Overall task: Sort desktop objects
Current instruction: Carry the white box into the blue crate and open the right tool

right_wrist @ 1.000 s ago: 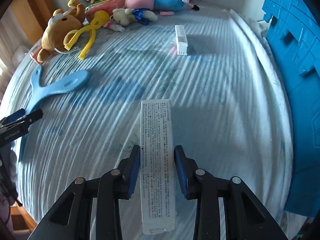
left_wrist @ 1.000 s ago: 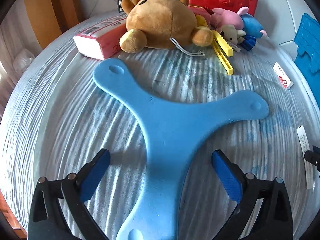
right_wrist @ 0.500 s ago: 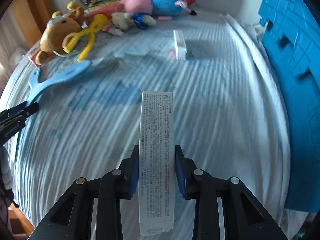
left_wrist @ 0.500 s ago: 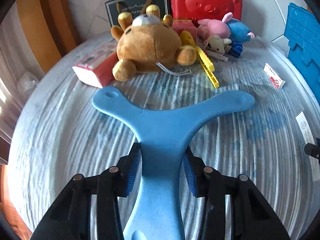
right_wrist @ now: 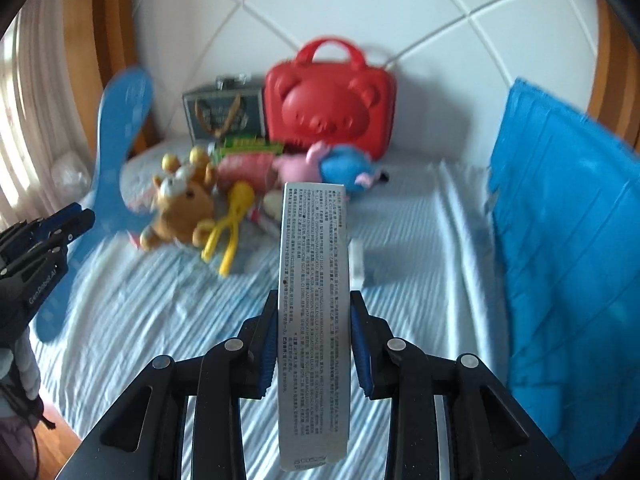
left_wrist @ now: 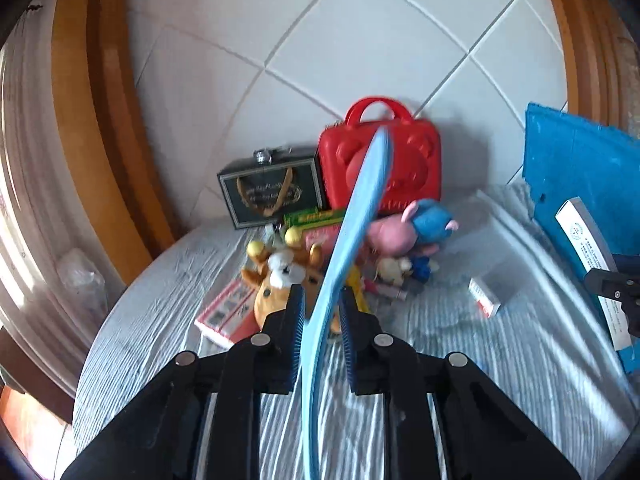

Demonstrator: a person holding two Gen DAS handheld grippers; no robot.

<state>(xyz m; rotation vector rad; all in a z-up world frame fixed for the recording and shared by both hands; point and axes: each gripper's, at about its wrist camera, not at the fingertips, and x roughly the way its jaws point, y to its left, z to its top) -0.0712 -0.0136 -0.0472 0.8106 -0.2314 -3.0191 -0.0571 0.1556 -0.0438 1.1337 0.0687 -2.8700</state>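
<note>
My left gripper (left_wrist: 321, 309) is shut on a blue three-armed boomerang (left_wrist: 352, 240), held edge-on and lifted off the table; it also shows in the right wrist view (right_wrist: 116, 152) beside the left gripper (right_wrist: 60, 228). My right gripper (right_wrist: 314, 336) is shut on a long white printed box (right_wrist: 314, 320), held above the table; the box also shows at the right of the left wrist view (left_wrist: 588, 248). At the back lie a brown bear plush (left_wrist: 280, 280), a pink and blue plush (left_wrist: 416, 228) and yellow tongs (right_wrist: 228, 228).
A red bear-shaped case (left_wrist: 400, 164) and a dark gift box (left_wrist: 268, 192) stand against the tiled wall. A blue plastic panel (right_wrist: 568, 208) leans at the right. A small white and red box (left_wrist: 484, 296) and a pink packet (left_wrist: 228, 312) lie on the striped cloth (right_wrist: 160, 312).
Both grippers have risen and tilted up from the table. The left one has lifted the boomerang and turned it edge-on. The right one has lifted the white box.
</note>
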